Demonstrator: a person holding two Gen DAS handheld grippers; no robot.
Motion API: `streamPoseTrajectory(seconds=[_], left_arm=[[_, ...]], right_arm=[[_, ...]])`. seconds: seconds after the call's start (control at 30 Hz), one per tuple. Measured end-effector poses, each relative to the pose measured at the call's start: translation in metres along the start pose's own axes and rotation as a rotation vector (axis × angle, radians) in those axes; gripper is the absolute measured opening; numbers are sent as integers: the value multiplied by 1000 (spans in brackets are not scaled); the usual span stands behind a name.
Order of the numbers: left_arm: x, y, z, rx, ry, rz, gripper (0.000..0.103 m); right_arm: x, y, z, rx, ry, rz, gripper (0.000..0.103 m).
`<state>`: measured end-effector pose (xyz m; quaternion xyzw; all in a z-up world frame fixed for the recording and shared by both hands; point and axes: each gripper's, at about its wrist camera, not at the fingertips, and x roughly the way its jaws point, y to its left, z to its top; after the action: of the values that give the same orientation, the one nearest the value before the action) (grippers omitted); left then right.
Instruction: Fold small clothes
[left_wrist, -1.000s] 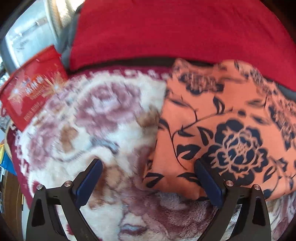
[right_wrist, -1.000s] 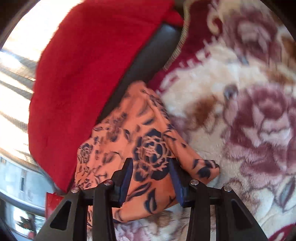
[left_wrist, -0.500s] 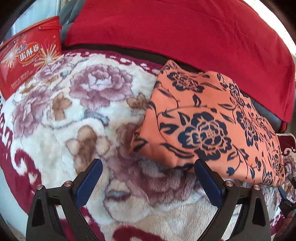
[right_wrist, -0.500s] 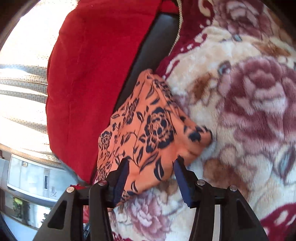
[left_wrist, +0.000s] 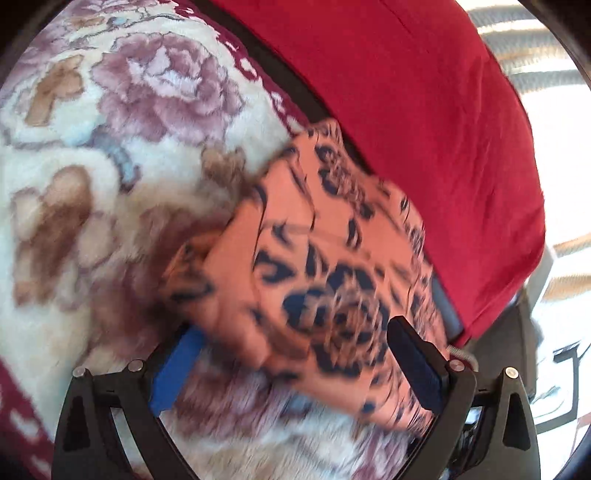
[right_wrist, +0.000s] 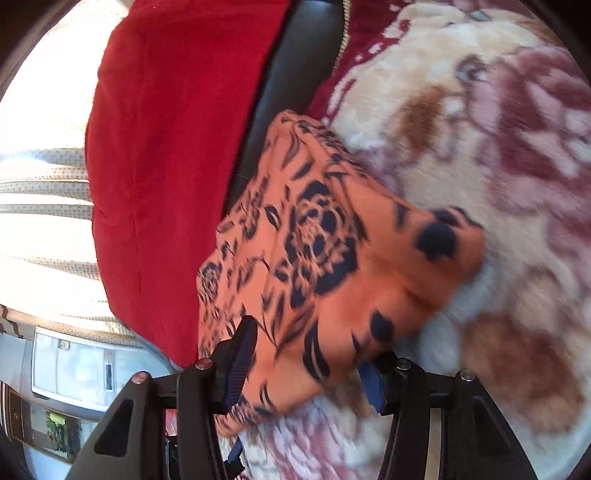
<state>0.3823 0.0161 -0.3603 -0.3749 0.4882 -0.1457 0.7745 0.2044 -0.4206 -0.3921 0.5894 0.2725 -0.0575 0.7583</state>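
A folded orange garment with dark blue flowers (left_wrist: 325, 266) lies on a fluffy cream and maroon rose blanket (left_wrist: 110, 155), against a red cushion. My left gripper (left_wrist: 295, 365) is open, its jaws wide on either side of the garment's near edge. In the right wrist view the garment (right_wrist: 332, 266) lies between the jaws of my right gripper (right_wrist: 310, 365), which stand open around its near end; its right fingertip is hidden under the cloth.
A red cushion (left_wrist: 424, 122) lies along the dark sofa back (right_wrist: 295, 74) behind the garment. The rose blanket (right_wrist: 498, 166) spreads to the right in the right wrist view. A bright window and furniture show beyond the cushion.
Both grippers have swung in toward the garment, which now sits between each pair of jaws. The right jaws have opened wider. The red bag at the left has left the left view.
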Motion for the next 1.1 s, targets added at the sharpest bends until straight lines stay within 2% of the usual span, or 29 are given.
streamPoseTrajectory(seconds=[0.07,0.1,0.13,0.2,0.23,0.33,0.37,0.4,0.47,0.53,0.6,0.73,0.87,0.97,1.03,1.1], left_arm=[[1,4,1,-69,-35,-77,88],[1,5,5,-83,-47,-93,79],[1,5,7,-85,-58,-97,70],[6,0,7,-53,-69,-63,67],[10,-3,7,-34,-67,-41,67],[16,-3,6,-29,-72,-19,67],[18,-4,8,-27,-75,-20,67],[18,-5,9,-22,-76,-23,67],[19,-2,13,-21,-83,-38,48],[14,13,17,-62,-79,-85,24],[9,18,19,-83,-87,-106,16],[-13,2,12,13,-133,-89,13],[-38,-4,-5,70,-126,-79,13],[-57,1,-24,103,-97,-47,13],[-70,9,-39,121,-79,-43,13],[-76,14,-55,183,-67,4,14]], right_arm=[[8,4,4,-13,-33,35,56],[10,7,5,-20,-51,47,56],[13,9,6,-31,-68,61,56],[19,13,9,-41,-79,63,56],[26,13,11,-48,-73,38,55],[33,16,15,-79,-88,-6,43],[35,16,15,-83,-94,-32,32],[39,16,15,-83,-99,-51,25],[39,14,15,-73,-107,-53,21],[36,17,14,-98,-122,-60,18],[29,28,11,-159,-148,-67,16],[9,48,0,-258,-203,-62,16],[-15,63,-14,-314,-248,-51,15],[-48,57,-21,-335,-229,-31,15],[-61,53,-27,-352,-204,-49,15],[-69,45,-31,-359,-157,-77,16]])
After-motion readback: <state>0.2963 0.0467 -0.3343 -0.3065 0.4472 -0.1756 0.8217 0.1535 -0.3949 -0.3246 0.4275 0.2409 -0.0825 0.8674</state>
